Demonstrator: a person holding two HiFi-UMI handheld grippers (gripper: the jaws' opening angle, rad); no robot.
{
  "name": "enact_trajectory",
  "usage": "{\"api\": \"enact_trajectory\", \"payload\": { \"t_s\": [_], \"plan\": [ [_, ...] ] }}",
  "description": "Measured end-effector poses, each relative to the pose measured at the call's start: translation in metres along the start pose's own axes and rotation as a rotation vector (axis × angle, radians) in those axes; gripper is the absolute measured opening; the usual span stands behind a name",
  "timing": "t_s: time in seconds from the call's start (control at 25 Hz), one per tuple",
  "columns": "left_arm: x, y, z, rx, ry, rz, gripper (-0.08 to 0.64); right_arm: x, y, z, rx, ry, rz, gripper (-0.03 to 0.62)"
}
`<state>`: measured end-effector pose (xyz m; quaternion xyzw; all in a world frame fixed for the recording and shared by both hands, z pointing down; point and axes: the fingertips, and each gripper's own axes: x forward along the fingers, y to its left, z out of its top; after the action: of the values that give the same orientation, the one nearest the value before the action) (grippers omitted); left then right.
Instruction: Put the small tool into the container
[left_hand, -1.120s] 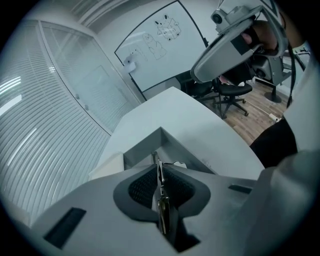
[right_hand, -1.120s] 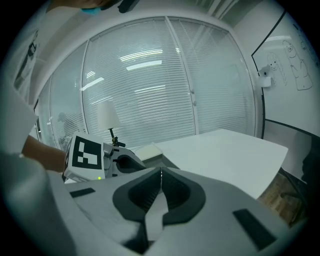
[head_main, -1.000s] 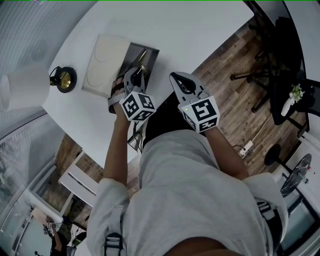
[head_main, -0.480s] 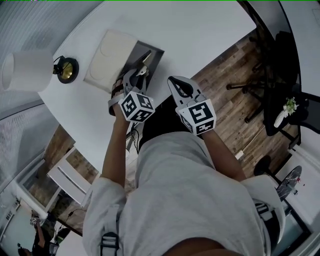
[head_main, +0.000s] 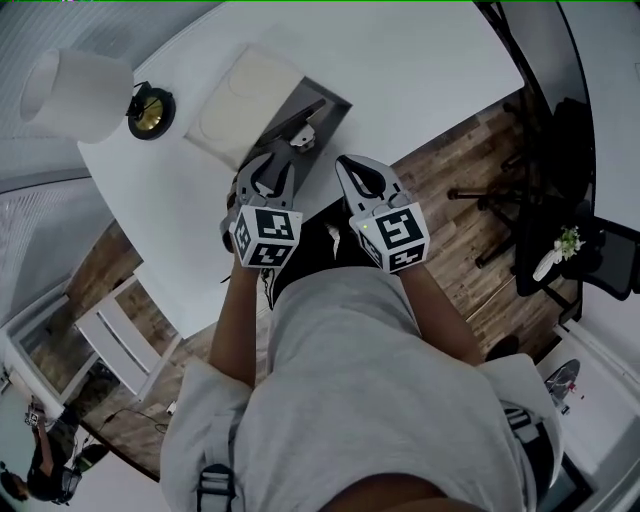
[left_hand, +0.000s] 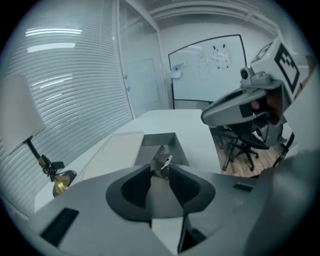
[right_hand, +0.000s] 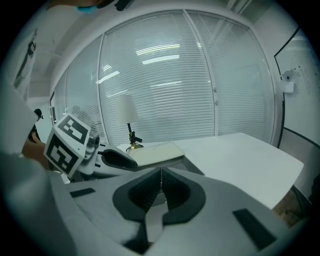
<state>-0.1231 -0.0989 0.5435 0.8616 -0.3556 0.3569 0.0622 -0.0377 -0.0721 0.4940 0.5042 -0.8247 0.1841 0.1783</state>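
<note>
The small metal tool (head_main: 301, 136) lies inside the grey open container (head_main: 322, 108) on the white table. In the left gripper view the tool (left_hand: 161, 163) shows just beyond the fingertips, resting in the container (left_hand: 159, 141). My left gripper (head_main: 272, 165) hangs a little above and short of the container; its jaws have just been opening and now stand apart (left_hand: 160, 174) with nothing pressed between the pads. My right gripper (head_main: 347, 163) hovers beside it to the right, over the table's edge, jaws shut (right_hand: 160, 174) and empty.
A cream lid (head_main: 238, 108) lies against the container's left side. A lamp with a white shade (head_main: 72, 94) and brass base (head_main: 150, 110) stands at the table's left end. Wooden floor and dark chairs (head_main: 560, 150) lie to the right of the table (head_main: 420, 60).
The left gripper's jaws have opened and left the tool in the container. That gripper has drawn back toward me, risen and rolled. The right gripper shifted slightly.
</note>
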Motion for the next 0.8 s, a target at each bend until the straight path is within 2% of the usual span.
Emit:
{"api": "enact_trajectory", "payload": {
  "t_s": [0.12, 0.2, 0.28, 0.48, 0.56, 0.8],
  "plan": [
    [-0.011, 0.002, -0.004, -0.143, -0.029, 0.032, 0.116, 0.003, 0.006, -0.001, -0.026, 0.021, 0.038, 0.026],
    [-0.02, 0.005, -0.006, -0.226, -0.056, 0.068, 0.059, 0.007, 0.012, 0.002, -0.059, 0.029, 0.076, 0.026],
    [-0.03, 0.01, -0.006, -0.289, -0.081, 0.106, 0.033, 0.013, 0.017, 0.008, -0.086, 0.028, 0.102, 0.026],
    [-0.05, 0.01, 0.0, -0.435, -0.124, 0.186, 0.024, 0.014, 0.018, 0.022, -0.131, 0.018, 0.139, 0.026],
    [-0.055, 0.007, 0.004, -0.462, -0.136, 0.217, 0.023, 0.011, 0.017, 0.025, -0.147, 0.014, 0.158, 0.026],
    [-0.066, -0.011, 0.026, -0.473, -0.16, 0.289, 0.023, -0.004, 0.006, 0.03, -0.178, -0.003, 0.213, 0.026]
  ]
}}
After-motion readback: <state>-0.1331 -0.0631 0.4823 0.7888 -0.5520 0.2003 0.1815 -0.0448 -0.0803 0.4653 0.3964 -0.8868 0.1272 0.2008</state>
